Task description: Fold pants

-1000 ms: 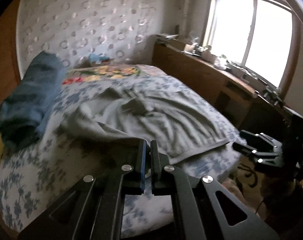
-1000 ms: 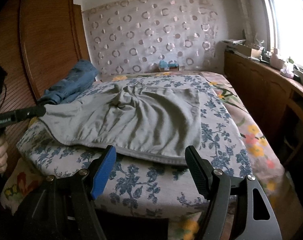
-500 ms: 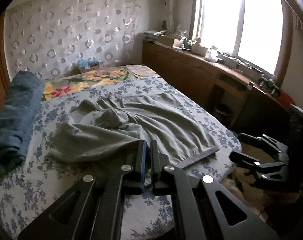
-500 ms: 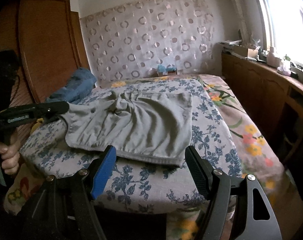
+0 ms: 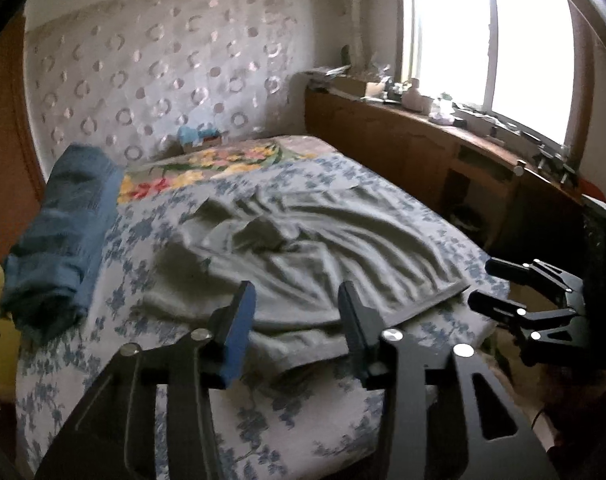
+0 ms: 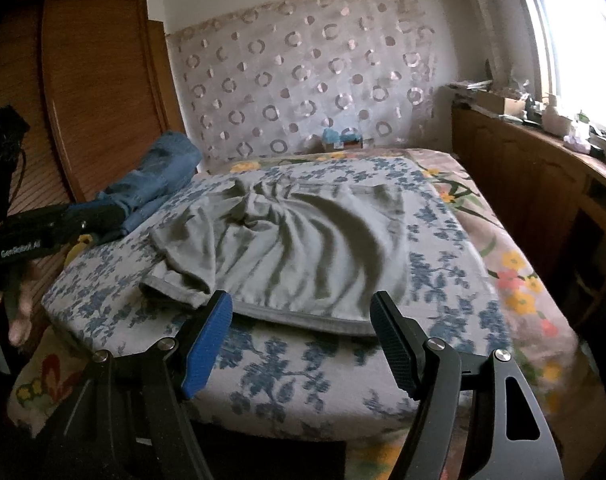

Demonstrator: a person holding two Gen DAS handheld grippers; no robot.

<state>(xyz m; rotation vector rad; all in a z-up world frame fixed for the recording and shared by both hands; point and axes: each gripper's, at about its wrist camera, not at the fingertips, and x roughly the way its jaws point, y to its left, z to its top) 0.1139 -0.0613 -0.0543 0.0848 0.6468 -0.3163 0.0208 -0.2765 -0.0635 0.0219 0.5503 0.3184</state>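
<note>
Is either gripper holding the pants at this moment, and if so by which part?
Nothing is held. The left gripper has just been opening, jaws apart over the pants with no cloth between them. The right gripper is open short of the hem.

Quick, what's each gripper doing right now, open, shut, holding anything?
Left gripper: just opened, holding nothing; gray pants released.
Right gripper: open, empty.
</note>
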